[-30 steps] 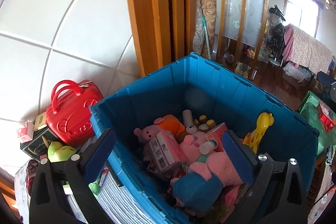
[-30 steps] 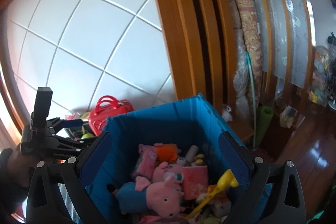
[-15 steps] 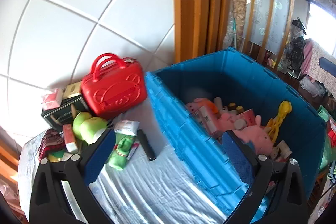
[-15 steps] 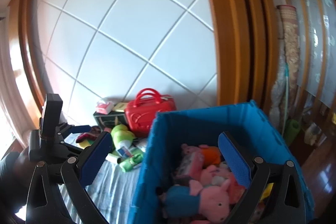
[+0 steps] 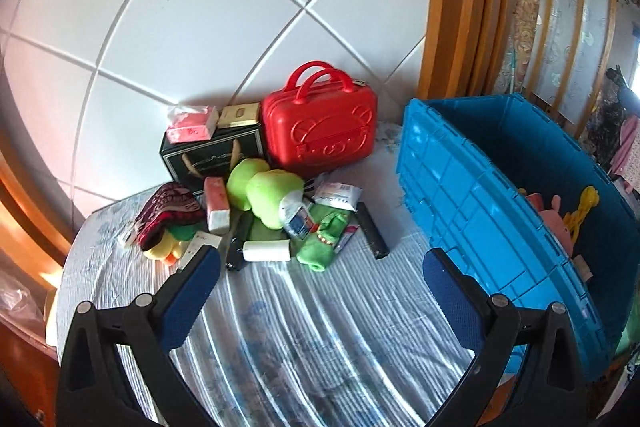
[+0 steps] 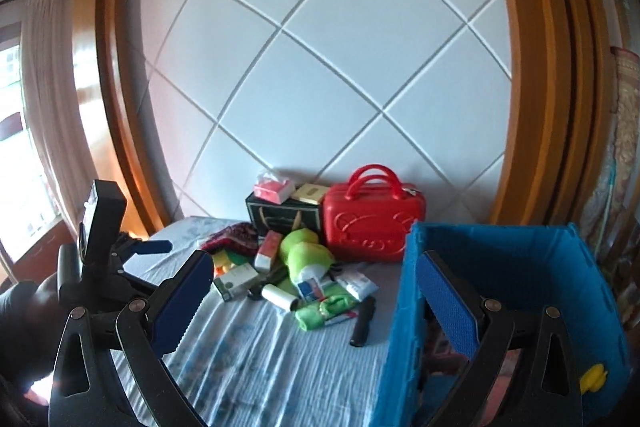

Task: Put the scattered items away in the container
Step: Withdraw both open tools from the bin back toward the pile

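Both views have swung from the blue container to the pile beside it on the bed. Your left tool and right tool gape wide, empty. Plush toys are binned; green plush, white roll, black bar remain.

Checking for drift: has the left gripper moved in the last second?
Yes. The left gripper swung left, off the blue bin, which now sits at the view's right, toward the clutter by the red case.
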Tool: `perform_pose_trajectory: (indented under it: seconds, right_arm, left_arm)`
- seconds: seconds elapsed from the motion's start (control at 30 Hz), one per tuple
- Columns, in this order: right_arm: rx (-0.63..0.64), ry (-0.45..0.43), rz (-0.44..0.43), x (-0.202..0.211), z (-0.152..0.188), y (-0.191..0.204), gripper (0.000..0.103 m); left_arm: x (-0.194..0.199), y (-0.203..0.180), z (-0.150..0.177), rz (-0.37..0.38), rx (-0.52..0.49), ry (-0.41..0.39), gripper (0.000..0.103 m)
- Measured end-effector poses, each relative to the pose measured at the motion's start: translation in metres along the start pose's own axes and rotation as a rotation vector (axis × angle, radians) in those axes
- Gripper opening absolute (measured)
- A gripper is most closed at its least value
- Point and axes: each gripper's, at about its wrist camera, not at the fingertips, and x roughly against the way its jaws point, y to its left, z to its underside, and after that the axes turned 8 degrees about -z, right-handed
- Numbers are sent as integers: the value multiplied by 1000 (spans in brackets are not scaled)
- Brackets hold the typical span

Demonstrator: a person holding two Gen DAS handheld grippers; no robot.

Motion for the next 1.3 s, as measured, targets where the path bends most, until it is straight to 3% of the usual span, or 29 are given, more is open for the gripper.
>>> perform_pose_trajectory:
  seconds: [0.43, 0.83, 1.13, 1.3]
  right_arm:
    - [44, 159, -107, -127, 31, 52, 102]
    - [175, 324, -201, -250, 75, 83, 102]
    - [274, 443, -282, -350, 122, 84, 102]
    - [346, 524, -319, -413, 161, 74, 102]
  left_arm:
    - [-69, 113, 70, -96, 98, 159, 103]
    - [-130, 160, 89, -94, 104, 198, 103]
    - [-218, 186, 106, -74, 69, 175, 103]
    - [-287, 194, 120, -32, -13, 168, 103]
